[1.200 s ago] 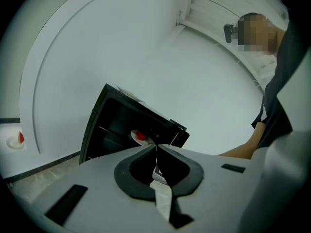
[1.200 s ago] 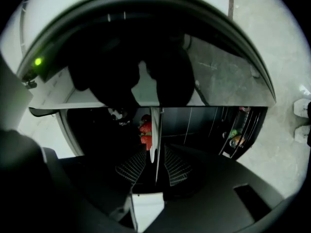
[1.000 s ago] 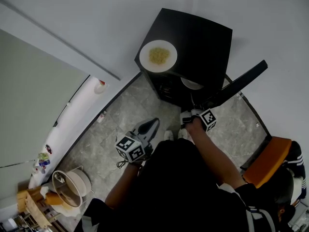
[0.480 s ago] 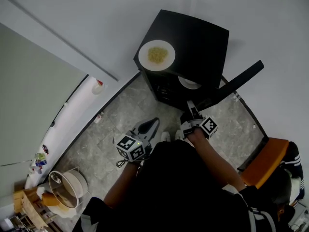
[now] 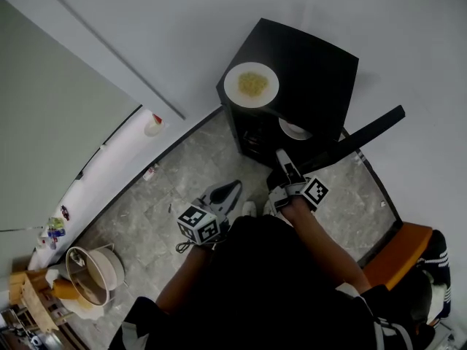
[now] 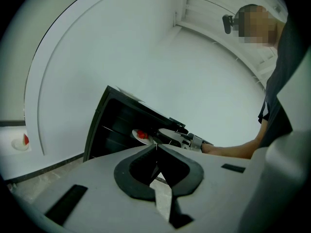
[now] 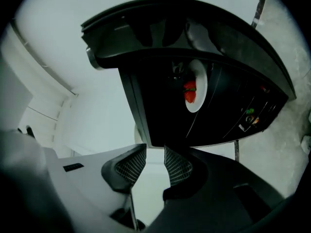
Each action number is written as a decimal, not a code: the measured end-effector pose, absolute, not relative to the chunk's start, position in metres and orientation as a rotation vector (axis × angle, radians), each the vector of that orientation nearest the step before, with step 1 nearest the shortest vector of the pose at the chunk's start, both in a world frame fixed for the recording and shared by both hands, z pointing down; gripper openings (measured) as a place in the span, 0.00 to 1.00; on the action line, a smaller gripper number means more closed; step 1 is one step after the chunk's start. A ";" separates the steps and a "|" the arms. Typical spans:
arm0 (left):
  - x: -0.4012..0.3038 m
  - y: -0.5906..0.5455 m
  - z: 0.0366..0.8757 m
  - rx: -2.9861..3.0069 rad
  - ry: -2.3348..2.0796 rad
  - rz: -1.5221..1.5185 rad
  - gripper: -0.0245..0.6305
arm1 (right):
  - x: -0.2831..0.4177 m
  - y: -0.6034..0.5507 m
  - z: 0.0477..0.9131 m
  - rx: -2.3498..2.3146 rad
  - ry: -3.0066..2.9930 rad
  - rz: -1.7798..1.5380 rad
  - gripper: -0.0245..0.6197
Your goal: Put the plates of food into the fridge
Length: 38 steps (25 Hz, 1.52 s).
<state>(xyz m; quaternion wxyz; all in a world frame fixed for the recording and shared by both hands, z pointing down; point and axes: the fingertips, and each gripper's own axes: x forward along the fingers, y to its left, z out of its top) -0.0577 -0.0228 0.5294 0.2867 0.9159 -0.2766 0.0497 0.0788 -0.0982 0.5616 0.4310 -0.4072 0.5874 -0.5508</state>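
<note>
A black fridge [image 5: 314,64] stands with its door [image 5: 361,138] swung open. On its top sits a white plate of yellow food [image 5: 251,84]. Inside, on a shelf, rests a white plate with red food [image 7: 194,87], also seen in the head view [image 5: 294,130] and the left gripper view [image 6: 141,135]. My right gripper [image 7: 153,152] is open and empty, just in front of the fridge opening [image 5: 279,155]. My left gripper [image 6: 156,147] is shut on nothing and hangs lower, above the floor [image 5: 233,187].
An orange chair [image 5: 398,250] stands at the lower right beside the fridge door. A round pot [image 5: 91,272] and wooden items sit at the lower left. A white ledge with a small bottle [image 5: 153,122] runs along the left wall. The floor [image 5: 182,173] is grey marble.
My right gripper has drawn back out of the fridge, and its fingers now show in front of the opening. The plate with red food stays on the shelf. The left gripper barely moved.
</note>
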 end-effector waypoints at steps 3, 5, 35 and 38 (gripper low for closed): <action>-0.064 -0.022 0.529 2.440 -0.760 0.128 0.07 | 0.068 -0.107 0.546 -0.981 1.513 -1.373 0.21; -0.067 -0.022 0.530 2.436 -0.774 0.125 0.07 | 0.064 -0.112 0.539 -0.962 1.529 -1.374 0.21; -0.101 -0.065 0.535 2.390 -0.871 0.073 0.07 | 0.018 -0.211 0.489 -0.859 1.554 -1.415 0.21; -0.101 -0.069 0.534 2.391 -0.873 0.073 0.07 | 0.017 -0.215 0.488 -0.855 1.556 -1.417 0.21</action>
